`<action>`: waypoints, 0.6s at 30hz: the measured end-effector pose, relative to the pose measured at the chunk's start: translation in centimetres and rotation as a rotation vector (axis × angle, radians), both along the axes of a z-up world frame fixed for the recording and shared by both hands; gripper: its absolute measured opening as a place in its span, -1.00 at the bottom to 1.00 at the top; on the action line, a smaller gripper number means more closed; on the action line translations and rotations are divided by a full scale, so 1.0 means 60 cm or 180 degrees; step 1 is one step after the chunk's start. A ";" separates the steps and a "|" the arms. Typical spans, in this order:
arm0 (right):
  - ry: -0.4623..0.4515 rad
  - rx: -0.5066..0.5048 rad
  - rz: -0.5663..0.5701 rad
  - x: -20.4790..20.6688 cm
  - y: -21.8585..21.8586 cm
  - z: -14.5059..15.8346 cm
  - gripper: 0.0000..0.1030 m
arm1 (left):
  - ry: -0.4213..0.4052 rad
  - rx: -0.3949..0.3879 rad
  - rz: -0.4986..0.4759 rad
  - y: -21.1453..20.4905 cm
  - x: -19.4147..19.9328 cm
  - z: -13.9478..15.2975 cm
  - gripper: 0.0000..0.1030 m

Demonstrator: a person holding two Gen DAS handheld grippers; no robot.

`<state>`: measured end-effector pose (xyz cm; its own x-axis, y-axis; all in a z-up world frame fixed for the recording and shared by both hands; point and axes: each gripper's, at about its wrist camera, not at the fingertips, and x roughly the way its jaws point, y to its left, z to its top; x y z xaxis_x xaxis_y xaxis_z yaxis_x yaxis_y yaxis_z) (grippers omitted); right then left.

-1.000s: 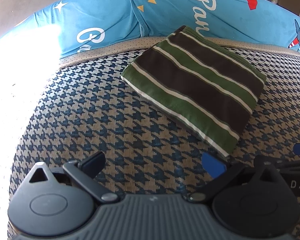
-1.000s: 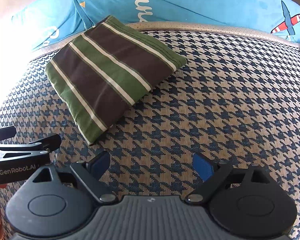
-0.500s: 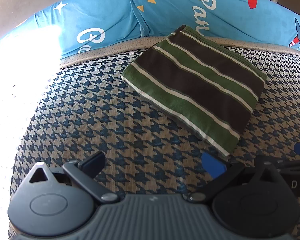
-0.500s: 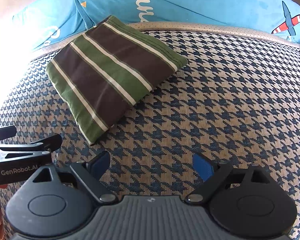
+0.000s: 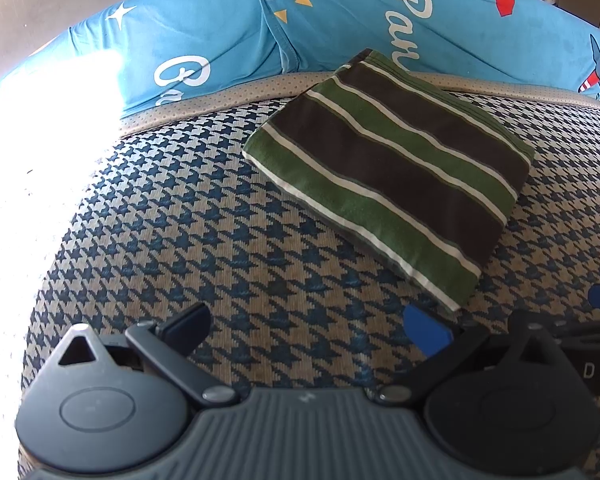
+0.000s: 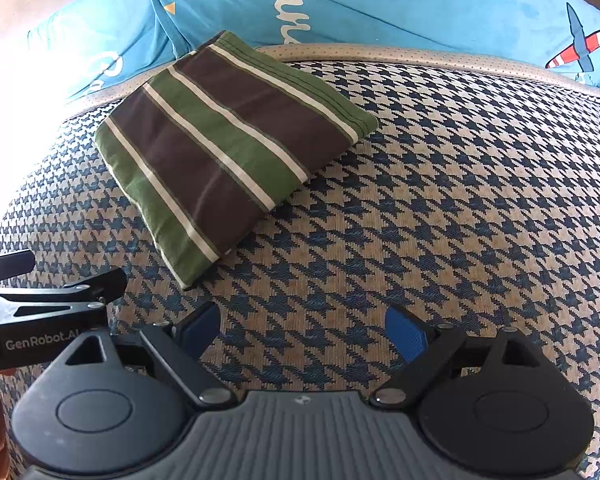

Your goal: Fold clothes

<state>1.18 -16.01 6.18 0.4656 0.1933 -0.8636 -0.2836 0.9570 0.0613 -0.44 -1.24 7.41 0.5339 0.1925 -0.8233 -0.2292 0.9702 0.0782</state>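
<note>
Garment: we see a folded striped cloth (image 5: 392, 172), green, brown and white, lying flat on the houndstooth bed cover (image 5: 204, 232), its far corner touching the blue cushion (image 5: 220, 36).
Left hand-held gripper (image 5: 306, 326): we see its jaws spread wide with nothing between them, near the cloth's closest corner but not touching it.
Right hand-held gripper (image 6: 302, 330): we see it wide open too and empty, over bare cover, just short of the cloth.
</note>
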 end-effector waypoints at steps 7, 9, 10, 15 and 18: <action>0.0001 0.0010 0.0015 0.001 -0.001 0.000 0.74 | -0.0023 0.0057 -0.0026 -0.003 0.000 0.002 1.00; 0.0001 0.0016 0.0016 0.001 -0.001 0.000 0.74 | -0.0035 0.0081 -0.0041 -0.004 0.000 0.003 1.00; 0.0002 0.0021 0.0015 0.001 -0.002 0.000 0.74 | -0.0040 0.0088 -0.0047 -0.005 0.000 0.004 1.00; -0.0002 0.0033 0.0003 0.000 -0.002 0.001 0.74 | -0.0007 0.0050 -0.0056 -0.003 0.000 0.003 1.00; -0.0001 0.0016 -0.0004 -0.001 -0.001 0.001 0.74 | -0.0003 0.0076 -0.0063 -0.004 -0.001 0.004 1.00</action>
